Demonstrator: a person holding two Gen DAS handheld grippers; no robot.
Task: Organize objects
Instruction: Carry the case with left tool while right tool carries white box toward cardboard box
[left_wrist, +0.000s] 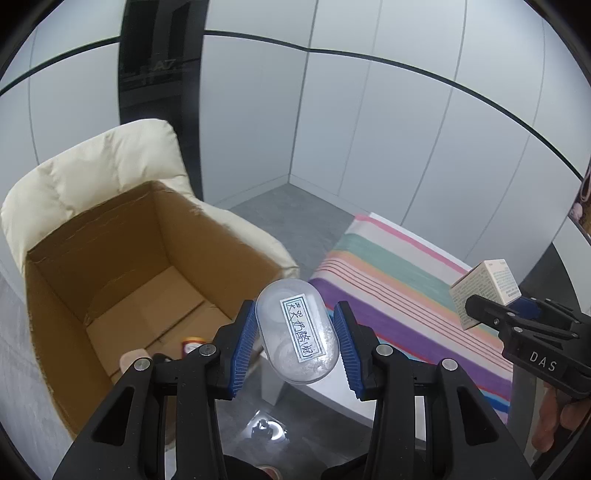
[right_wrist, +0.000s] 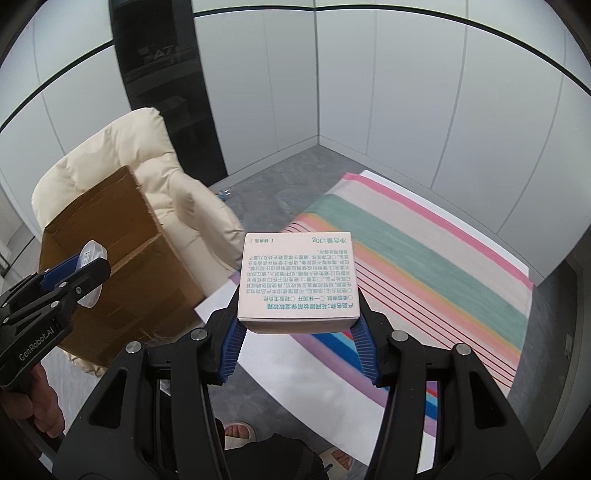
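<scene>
Gripping a clear oval container (left_wrist: 297, 332) in the left claw (left_wrist: 298, 345), white printed carton (right_wrist: 298, 280) clamped in the right claw (right_wrist: 298, 345), open cardboard box (left_wrist: 122, 266) at frame left

Brown cardboard box (left_wrist: 122, 258), cream armchair (left_wrist: 92, 173), rainbow-striped cloth (right_wrist: 424, 258), blue-padded black claw (left_wrist: 297, 343).
</scene>
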